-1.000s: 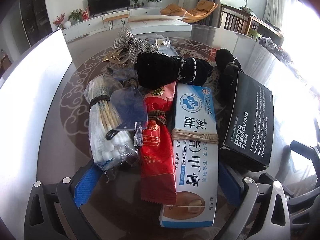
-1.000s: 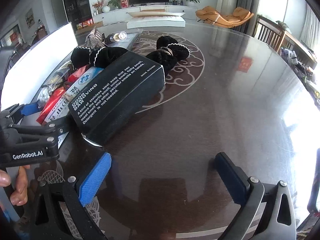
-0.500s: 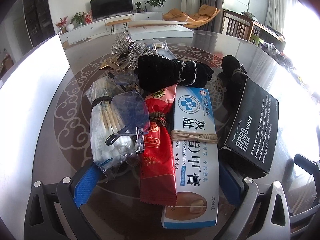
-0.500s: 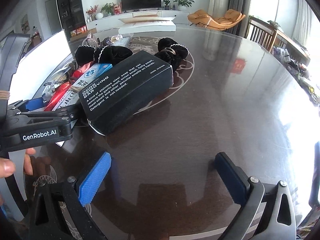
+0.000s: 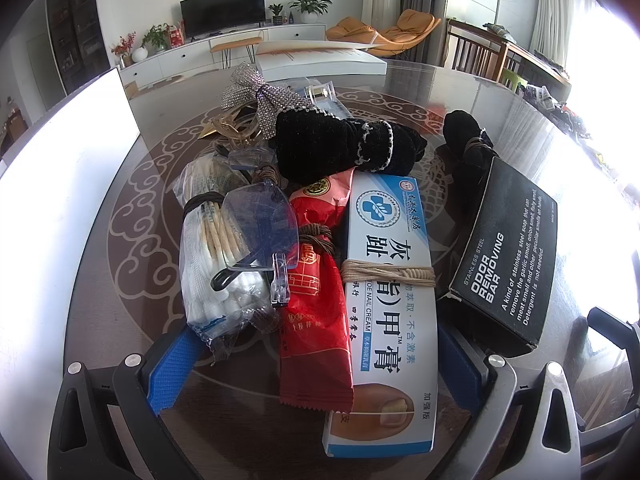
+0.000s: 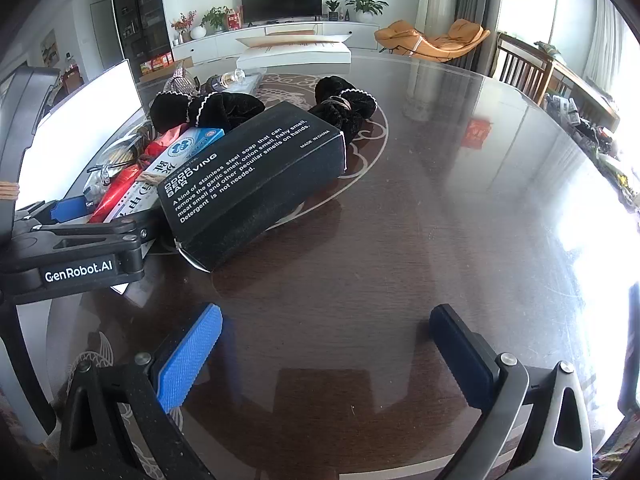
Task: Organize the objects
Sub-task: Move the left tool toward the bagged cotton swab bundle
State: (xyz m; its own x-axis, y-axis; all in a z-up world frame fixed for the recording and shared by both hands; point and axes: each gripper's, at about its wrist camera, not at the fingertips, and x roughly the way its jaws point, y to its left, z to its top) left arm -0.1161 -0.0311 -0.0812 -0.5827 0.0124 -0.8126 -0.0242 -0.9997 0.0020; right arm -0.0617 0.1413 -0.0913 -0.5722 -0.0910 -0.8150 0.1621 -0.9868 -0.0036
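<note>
- The nail cream box [image 5: 390,300] lies on the worktop [image 6: 440,208] between the wide-open jaws of the left gripper [image 5: 316,364] — long axis running straight away from them.
- The right gripper [image 6: 324,350], jaws wide and empty, hovers over bare worktop, farther off — the left seems better placed.

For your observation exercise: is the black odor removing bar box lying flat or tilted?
Tilted. The black box has its left edge propped on the nail cream box, its right edge on the table.

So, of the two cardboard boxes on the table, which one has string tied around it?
The white-and-blue nail cream box: tan string wraps its middle. The black odor removing bar box beside it has none.
</note>
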